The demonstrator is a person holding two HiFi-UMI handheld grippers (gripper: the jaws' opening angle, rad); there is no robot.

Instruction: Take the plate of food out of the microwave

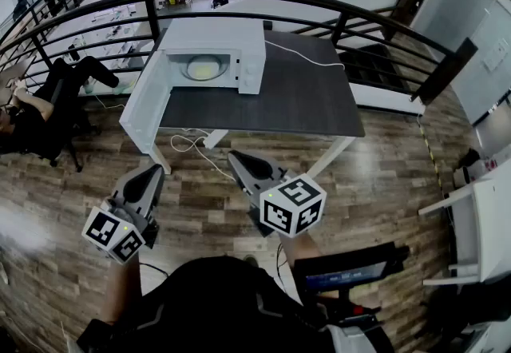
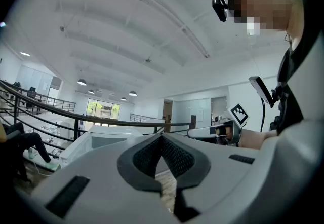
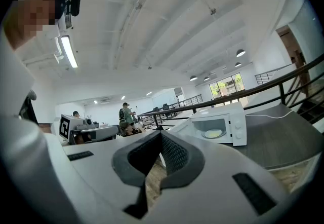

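A white microwave (image 1: 214,48) stands at the back left of a dark table (image 1: 279,100), its door (image 1: 144,108) swung open to the left. Inside lies a plate of yellow food (image 1: 204,68), which the right gripper view shows too as the plate (image 3: 213,134) in the microwave (image 3: 223,125). Both grippers hang low over the wooden floor, well short of the table. My left gripper (image 1: 153,174) is shut with nothing in it, as is my right gripper (image 1: 236,158). In their own views the left gripper (image 2: 162,138) and the right gripper (image 3: 161,136) have their pads meeting at the tips.
A black curved railing (image 1: 319,8) runs behind the table. A white cable (image 1: 307,56) lies on the tabletop, and more cable (image 1: 188,144) lies on the floor under it. A person sits in a chair (image 1: 48,108) at the left. White furniture (image 1: 487,224) stands at the right.
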